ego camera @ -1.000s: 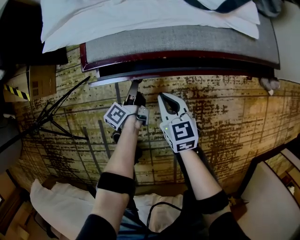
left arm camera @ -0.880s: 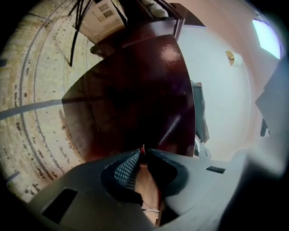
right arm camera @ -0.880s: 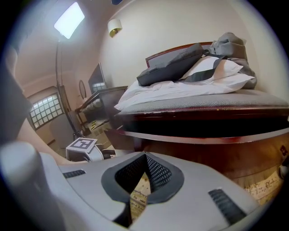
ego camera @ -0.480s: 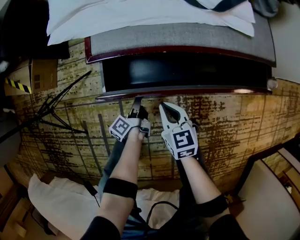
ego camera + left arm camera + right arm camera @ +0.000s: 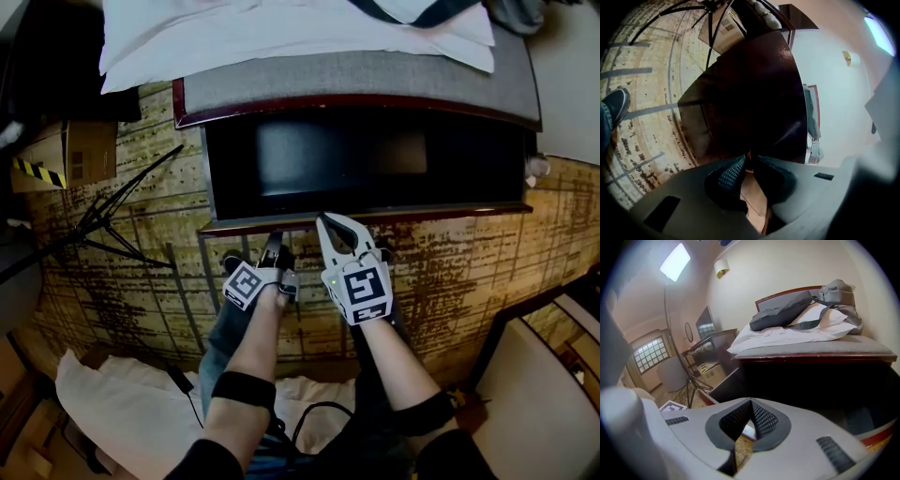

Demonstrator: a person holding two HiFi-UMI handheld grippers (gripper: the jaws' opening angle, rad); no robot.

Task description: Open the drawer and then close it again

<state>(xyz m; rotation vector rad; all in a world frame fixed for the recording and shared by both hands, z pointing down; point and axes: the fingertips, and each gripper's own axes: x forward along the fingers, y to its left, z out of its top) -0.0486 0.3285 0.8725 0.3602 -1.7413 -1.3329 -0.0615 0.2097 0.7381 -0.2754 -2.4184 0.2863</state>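
Gripping the front edge of the drawer (image 5: 394, 214) in my left claw (image 5: 272, 244) to haul it out; right claw (image 5: 330, 223) pinched together, empty.

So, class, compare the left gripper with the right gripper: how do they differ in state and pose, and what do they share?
The left gripper has its jaws clamped on the front edge of the drawer; the right gripper has its jaws shut on nothing. In the head view the left gripper looks narrow and dark, the right gripper broad and white. Both point at the open drawer, side by side.
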